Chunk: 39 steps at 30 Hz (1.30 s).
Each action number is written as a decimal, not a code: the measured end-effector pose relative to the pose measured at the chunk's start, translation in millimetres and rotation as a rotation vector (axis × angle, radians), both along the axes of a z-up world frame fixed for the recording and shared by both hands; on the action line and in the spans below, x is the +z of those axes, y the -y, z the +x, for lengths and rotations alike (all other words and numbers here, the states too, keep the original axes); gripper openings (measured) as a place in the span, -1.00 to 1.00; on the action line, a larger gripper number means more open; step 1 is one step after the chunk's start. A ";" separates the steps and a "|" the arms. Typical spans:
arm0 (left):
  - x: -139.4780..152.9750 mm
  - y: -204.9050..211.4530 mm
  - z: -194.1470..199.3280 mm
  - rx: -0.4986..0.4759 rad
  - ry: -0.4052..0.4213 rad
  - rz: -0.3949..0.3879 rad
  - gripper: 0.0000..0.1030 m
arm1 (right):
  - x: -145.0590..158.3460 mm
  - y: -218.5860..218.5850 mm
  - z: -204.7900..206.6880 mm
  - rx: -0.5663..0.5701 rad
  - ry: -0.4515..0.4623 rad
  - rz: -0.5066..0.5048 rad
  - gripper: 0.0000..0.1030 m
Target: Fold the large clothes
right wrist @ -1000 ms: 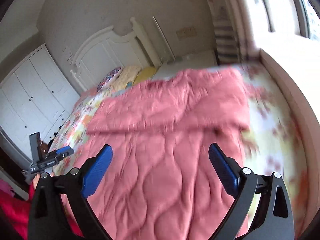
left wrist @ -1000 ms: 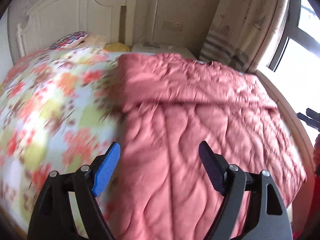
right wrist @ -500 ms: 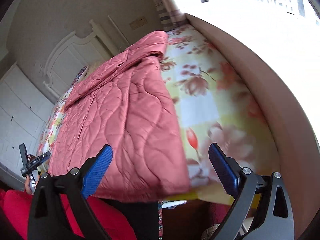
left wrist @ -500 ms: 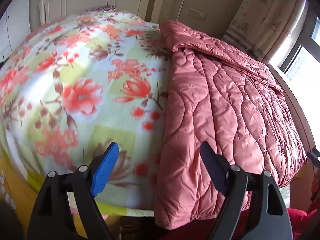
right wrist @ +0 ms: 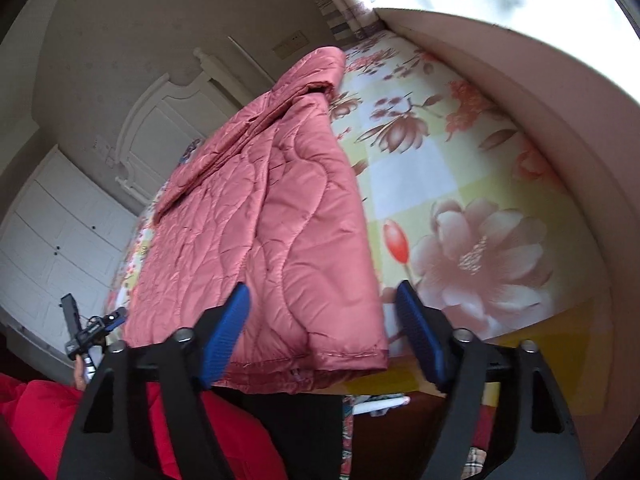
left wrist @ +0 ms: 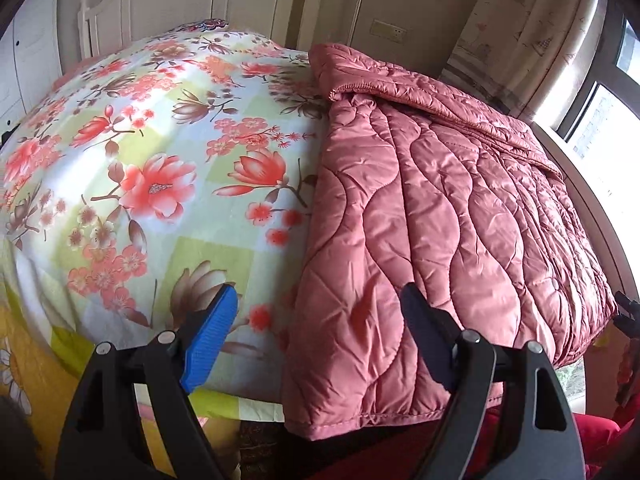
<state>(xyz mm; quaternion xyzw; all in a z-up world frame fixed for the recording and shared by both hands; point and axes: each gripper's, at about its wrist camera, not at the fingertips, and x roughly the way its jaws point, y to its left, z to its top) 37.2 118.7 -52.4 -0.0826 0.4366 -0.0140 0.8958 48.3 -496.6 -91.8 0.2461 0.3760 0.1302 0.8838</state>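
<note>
A pink quilted coat (left wrist: 440, 208) is lying spread flat on the bed, on top of a floral sheet (left wrist: 160, 168), and its near hem is hanging just over the near edge of the mattress. At the far end a sleeve or collar part is lying folded across the body of the garment. The left gripper (left wrist: 316, 336) is hovering at the near left corner of the coat with its jaws standing wide apart and gripping nothing; one blue pad is sitting over bare sheet, the other over the quilting, so the coat's left edge is running up between them. The right gripper (right wrist: 322, 332) is doing the same at the near right corner, jaws wide and empty, the coat's right edge (right wrist: 360, 216) passing between its pads. In the right wrist view a broad strip of flowered sheet (right wrist: 460, 208) is showing to the right of the coat, running out to a pale curved bed frame (right wrist: 560, 128) under the bright window. To the left of the coat, in the left wrist view, an even wider stretch of sheet is lying open, reaching back to the white headboard (left wrist: 120, 12) at the far end. The curtain (left wrist: 532, 24) is hanging at the far right, beside the window.
</note>
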 end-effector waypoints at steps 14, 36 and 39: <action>-2.7 -6.6 -18.6 0.010 -0.008 -0.057 0.66 | -16.7 -14.6 5.4 0.058 0.046 0.088 -0.48; -17.5 18.9 -8.7 -0.064 -0.081 -0.087 -0.53 | -14.1 -20.3 7.9 0.075 0.030 0.028 -0.63; -18.9 16.2 -7.3 -0.056 -0.097 -0.102 -0.70 | -12.6 -23.1 7.6 0.064 0.023 0.007 -0.68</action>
